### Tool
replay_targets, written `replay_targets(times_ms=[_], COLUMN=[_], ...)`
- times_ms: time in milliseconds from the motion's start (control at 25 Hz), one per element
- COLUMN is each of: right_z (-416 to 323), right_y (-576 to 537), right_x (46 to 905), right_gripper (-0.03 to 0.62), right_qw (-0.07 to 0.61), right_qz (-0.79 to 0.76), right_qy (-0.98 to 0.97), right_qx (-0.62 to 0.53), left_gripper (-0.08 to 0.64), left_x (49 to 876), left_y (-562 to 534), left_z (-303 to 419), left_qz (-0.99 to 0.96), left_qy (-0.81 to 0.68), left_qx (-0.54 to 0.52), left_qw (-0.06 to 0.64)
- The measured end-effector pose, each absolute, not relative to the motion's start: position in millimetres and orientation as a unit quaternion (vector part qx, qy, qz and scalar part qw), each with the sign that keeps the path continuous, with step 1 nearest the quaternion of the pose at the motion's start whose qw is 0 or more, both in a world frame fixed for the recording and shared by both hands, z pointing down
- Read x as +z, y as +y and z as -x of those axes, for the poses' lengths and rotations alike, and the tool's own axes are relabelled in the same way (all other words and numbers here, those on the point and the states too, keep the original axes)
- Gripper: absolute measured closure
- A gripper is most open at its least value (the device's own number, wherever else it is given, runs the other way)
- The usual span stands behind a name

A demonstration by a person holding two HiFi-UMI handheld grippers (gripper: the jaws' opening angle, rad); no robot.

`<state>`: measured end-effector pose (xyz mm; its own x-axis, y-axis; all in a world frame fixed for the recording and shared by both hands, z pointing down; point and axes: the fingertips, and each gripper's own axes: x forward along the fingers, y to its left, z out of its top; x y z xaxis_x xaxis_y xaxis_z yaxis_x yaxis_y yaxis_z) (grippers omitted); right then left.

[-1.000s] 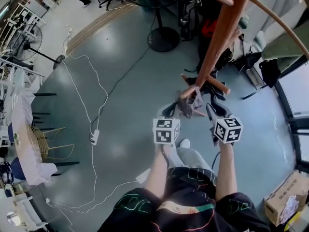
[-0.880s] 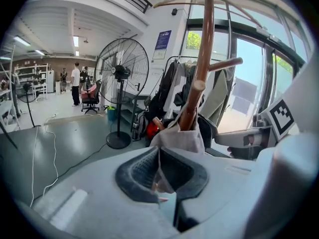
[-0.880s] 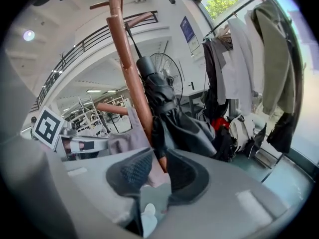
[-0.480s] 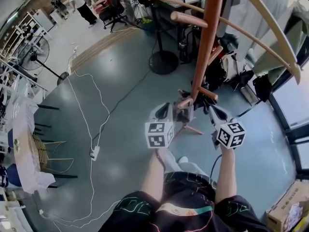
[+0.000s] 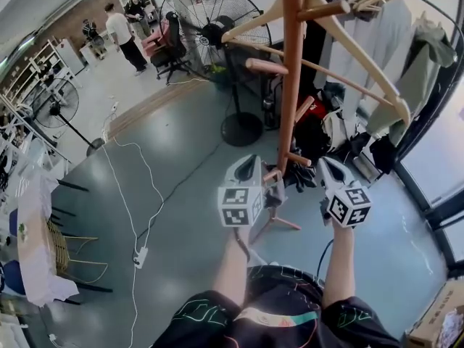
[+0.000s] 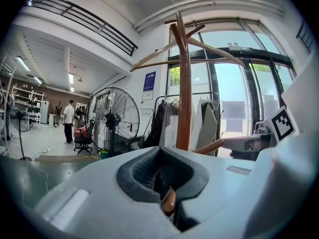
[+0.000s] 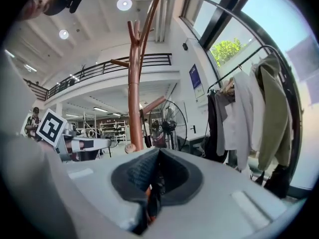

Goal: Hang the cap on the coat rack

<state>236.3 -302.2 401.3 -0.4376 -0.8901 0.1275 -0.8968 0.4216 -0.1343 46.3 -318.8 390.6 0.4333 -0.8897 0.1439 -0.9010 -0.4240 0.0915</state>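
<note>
A wooden coat rack (image 5: 291, 71) rises in front of me, its pole also showing in the left gripper view (image 6: 184, 98) and the right gripper view (image 7: 133, 93). A grey cap (image 5: 275, 191) hangs at a low peg (image 5: 272, 173) of the rack. My left gripper (image 5: 245, 167) is just left of the cap and my right gripper (image 5: 325, 167) is to its right, past the pole. Both point up at the rack. The left gripper (image 6: 159, 164) and the right gripper (image 7: 158, 166) show jaws closed together with no cloth between them. Neither gripper view shows the cap.
A large floor fan (image 5: 210, 20) stands behind the rack. Clothes hang on a rail (image 5: 395, 42) at the right by the window. Dark bags (image 5: 319, 129) lie at the rack's base. White cables (image 5: 138, 194) trail over the floor at left, and people (image 5: 119, 35) stand far back.
The head view has tilted up, so more of the rack, the fan and the clothes rail show. Both grippers stay on either side of the low peg, and the cap sits lower between them.
</note>
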Motion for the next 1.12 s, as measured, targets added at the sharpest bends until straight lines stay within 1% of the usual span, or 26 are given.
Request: replay_targets(times_ms=[240,360,520,720,1000,1120], right_z=[-251.9,-258.8,-255.7,-252.2,-237.9,-237.9], right_y=[-305.2,-306.4,-309.2,-309.0,-315.7,-321.9], right_x=[358.8,340.2,320.7,312.8,313.5,317.3], right_gripper=[0.588,0.588,0.588,0.589,0.589,0.589], right_qw=[-0.004,-0.006,-0.007,-0.01,-0.007,-0.003], right_qz=[-0.56,-0.584,-0.591,-0.597,-0.589,-0.59], right_qy=[-0.828,-0.812,-0.806,-0.802,-0.808,-0.807], right_qx=[0.042,0.007,-0.012,-0.018,-0.017,-0.016], left_gripper=[0.548,0.548,0.548,0.546,0.549,0.549], left_x=[350.5,330.0,304.9,301.0,291.6,296.6], left_y=[-322.4,-331.0,-334.6,-333.2,-325.0,-329.6], left_z=[-55.9,-55.2,-56.9,-63.1,-68.1,-71.9], left_qz=[-0.854,-0.855,-0.854,-0.85,-0.871,-0.873], left_qy=[-0.518,-0.517,-0.519,-0.524,-0.486,-0.484], left_qx=[0.0,-0.017,-0.036,-0.049,-0.071,-0.062], left_qw=[0.049,0.037,0.018,0.007,-0.007,-0.012])
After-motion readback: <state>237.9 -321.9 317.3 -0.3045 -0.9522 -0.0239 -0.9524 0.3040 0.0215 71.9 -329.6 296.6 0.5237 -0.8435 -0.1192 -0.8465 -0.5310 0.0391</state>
